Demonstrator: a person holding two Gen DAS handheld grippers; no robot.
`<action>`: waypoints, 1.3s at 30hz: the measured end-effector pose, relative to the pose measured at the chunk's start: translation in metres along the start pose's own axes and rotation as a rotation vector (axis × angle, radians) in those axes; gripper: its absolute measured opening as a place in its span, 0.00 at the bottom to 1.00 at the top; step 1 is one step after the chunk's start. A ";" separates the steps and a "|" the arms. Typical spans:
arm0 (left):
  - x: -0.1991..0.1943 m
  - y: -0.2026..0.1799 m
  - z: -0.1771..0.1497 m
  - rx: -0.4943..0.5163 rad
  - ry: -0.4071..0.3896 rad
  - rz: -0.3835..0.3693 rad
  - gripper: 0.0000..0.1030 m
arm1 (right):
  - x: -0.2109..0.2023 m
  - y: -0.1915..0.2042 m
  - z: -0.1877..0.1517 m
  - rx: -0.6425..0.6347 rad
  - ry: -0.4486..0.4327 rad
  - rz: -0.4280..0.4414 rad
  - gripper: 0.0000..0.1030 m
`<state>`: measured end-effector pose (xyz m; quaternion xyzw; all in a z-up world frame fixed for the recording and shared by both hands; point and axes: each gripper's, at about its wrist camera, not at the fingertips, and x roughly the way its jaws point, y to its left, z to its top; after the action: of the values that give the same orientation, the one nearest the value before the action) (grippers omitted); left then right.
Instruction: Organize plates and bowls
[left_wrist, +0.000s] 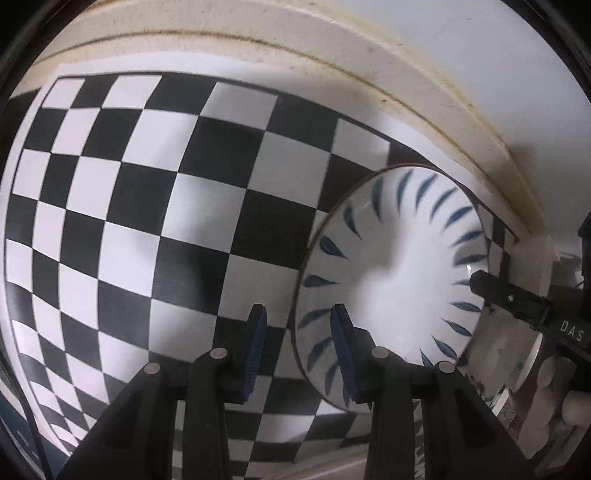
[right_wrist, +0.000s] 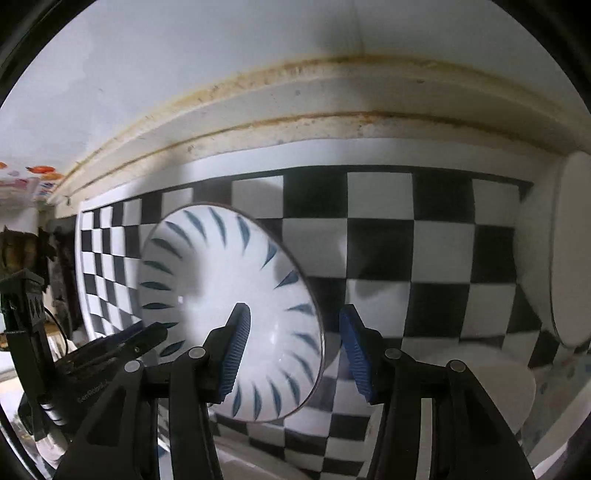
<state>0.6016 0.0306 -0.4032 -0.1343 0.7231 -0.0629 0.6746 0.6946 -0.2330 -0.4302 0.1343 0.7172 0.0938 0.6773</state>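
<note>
Low in the left wrist view, the left tool (left_wrist: 298, 325) stands spread apart, its blue ribbed fingers (left_wrist: 258, 343) straddling the near rim of a white bowl with blue leaf strokes (left_wrist: 391, 273): one pad is outside the rim, the other over the bowl's inner wall, and whether either touches cannot be told. At the right edge of that frame the right tool's black arm reaches in over the bowl's far rim, with white letters "DAS" readable on it. In the right wrist view the right tool (right_wrist: 293, 325) is likewise released, straddling the opposite rim of the bowl (right_wrist: 221, 295). The bowl sits tilted on the black-and-white checkerboard tabletop (left_wrist: 147, 206), centre-right in the left view, centre-left in the right view. A white plate (right_wrist: 576, 251) leans at the right edge.
</note>
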 end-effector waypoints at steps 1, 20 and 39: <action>0.003 0.001 0.001 -0.002 0.006 -0.005 0.32 | 0.004 -0.001 0.001 -0.001 0.007 -0.001 0.51; -0.026 -0.017 -0.001 0.067 -0.122 0.031 0.17 | 0.012 0.001 -0.009 -0.039 0.006 -0.002 0.17; -0.078 -0.004 -0.046 0.080 -0.199 -0.013 0.17 | -0.036 0.015 -0.049 -0.064 -0.075 0.069 0.13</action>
<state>0.5607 0.0447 -0.3235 -0.1174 0.6486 -0.0824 0.7475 0.6484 -0.2280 -0.3884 0.1406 0.6831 0.1348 0.7039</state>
